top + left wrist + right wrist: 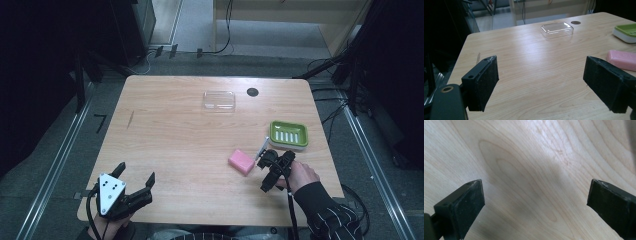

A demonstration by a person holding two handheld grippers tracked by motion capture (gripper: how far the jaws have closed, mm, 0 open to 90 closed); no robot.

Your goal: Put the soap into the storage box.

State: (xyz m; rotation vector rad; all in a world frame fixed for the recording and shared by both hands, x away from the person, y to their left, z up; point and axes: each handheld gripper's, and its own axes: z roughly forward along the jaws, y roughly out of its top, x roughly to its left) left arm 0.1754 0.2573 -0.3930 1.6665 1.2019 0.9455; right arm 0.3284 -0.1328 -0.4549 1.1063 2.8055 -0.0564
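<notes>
the left gripper [136, 178] sits at the near left corner of the wooden table [175, 140], held in the person's left hand [107, 225], with the grey three-cornered plate [110, 192] on top. its jaws stand wide apart with nothing between them; in the left gripper view the gripper [541, 85] looks across bare wood toward the far objects.

the right gripper [267, 160] is on the near right side, held in the right hand [302, 175] that comes out of a dark striped sleeve [330, 215]. it points down at the table, and in the right gripper view the gripper [535, 202] has its jaws spread wide over bare wood grain, gripping nothing.

just to the left of the right gripper lies a pink soap bar [241, 162], flat on the table; i cannot tell whether the two touch. a little farther back and to the right sits a green soap dish [288, 135] with slots in its floor. farther still, near the far edge, a clear plastic lid [219, 100] rests on the wood, with a dark round hole [252, 92] just beside it to the right.
</notes>
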